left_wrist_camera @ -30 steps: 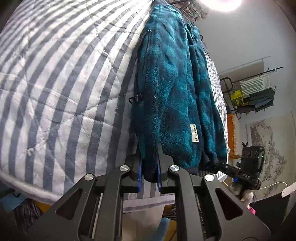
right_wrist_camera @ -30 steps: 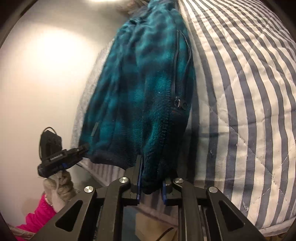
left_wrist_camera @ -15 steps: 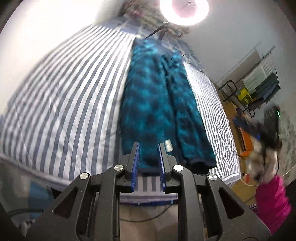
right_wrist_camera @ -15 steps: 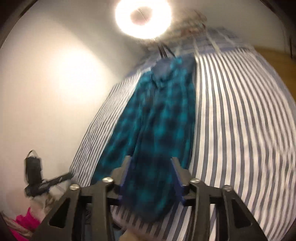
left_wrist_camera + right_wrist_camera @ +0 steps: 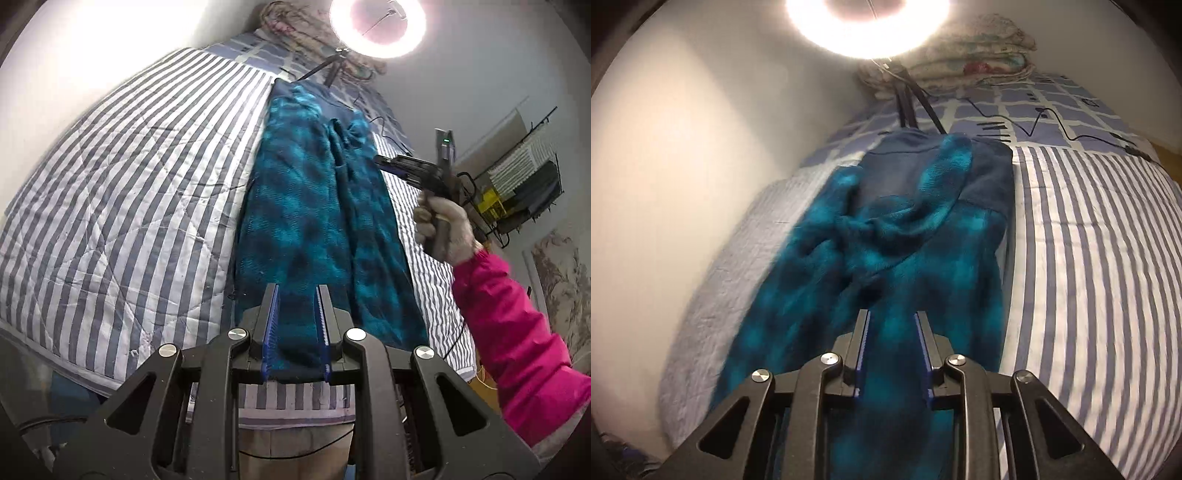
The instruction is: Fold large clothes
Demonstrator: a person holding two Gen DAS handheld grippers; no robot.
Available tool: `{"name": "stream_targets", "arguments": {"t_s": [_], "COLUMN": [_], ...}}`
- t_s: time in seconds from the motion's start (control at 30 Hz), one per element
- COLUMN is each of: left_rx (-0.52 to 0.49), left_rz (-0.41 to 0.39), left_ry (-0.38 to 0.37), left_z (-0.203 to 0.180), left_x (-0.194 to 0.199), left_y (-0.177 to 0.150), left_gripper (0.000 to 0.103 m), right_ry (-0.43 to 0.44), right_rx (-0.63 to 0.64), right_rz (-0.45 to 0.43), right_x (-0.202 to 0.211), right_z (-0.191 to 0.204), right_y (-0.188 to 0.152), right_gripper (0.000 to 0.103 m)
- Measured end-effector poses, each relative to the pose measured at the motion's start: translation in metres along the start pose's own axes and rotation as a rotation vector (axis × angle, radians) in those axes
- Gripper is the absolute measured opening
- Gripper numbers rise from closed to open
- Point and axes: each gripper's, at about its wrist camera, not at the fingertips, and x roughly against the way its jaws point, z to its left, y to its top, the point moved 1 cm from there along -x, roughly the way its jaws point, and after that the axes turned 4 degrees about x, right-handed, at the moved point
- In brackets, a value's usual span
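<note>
A teal plaid fleece jacket [image 5: 314,221] is laid lengthwise on the striped quilt [image 5: 122,206] of a bed, already folded into a long narrow strip, its navy collar end [image 5: 923,162] lying nearest the ring light [image 5: 376,26]. The left gripper [image 5: 295,328] is seen above the near hem with its jaws a little apart and nothing pressed between them. The right gripper [image 5: 892,343] is seen over the middle of the strip, its jaws closing, with fleece visible behind the gap but not pinched (it is carried by a gloved hand [image 5: 443,229] in a pink sleeve [image 5: 517,332]). The garment is judged soft, thick and light, limp enough to sag when lifted, and grippy, not slippery. The hem corners or the collar edge are judged the best places to be pinched, through all layers, so the strip can be doubled over. No label or writing can be read.
</note>
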Motion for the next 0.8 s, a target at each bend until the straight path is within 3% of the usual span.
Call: {"name": "stream_targets", "arguments": {"t_s": [0.1, 0.17, 0.27, 0.37, 0.57, 0.73, 0.8], "left_rx": [-0.02, -0.022, -0.018, -0.005, -0.067, -0.022, -0.014], "left_rz": [0.002, 0.008, 0.022, 0.03, -0.022, 0.012, 0.024], "left_ry": [0.021, 0.029, 0.025, -0.003, 0.009, 0.023, 0.019], "left_z": [0.0, 0.001, 0.002, -0.002, -0.017, -0.004, 0.0], "left_x": [-0.005, -0.008, -0.013, -0.011, -0.001, -0.009, -0.01], "left_y": [0.0, 0.0, -0.002, -0.005, -0.005, -0.004, -0.004], "left_gripper": [0.017, 0.017, 0.017, 0.017, 0.017, 0.017, 0.02], "right_ry": [-0.1, -0.084, -0.065, -0.045, -0.069, -0.126, -0.15], "right_rx": [-0.042, -0.086, -0.083, -0.093, -0.133, -0.137, -0.117], "right_rz": [0.047, 0.042, 0.033, -0.013, -0.094, 0.023, 0.026], "right_x": [-0.043, -0.052, -0.045, -0.024, -0.014, -0.061, -0.065], "right_z": [-0.028, -0.042, -0.043, -0.041, -0.04, -0.043, -0.039], "right_y": [0.003, -0.004, -0.002, 0.004, 0.027, 0.029, 0.028], "right_gripper": [0.019, 0.014, 0.015, 0.023, 0.025, 0.026, 0.026]}}
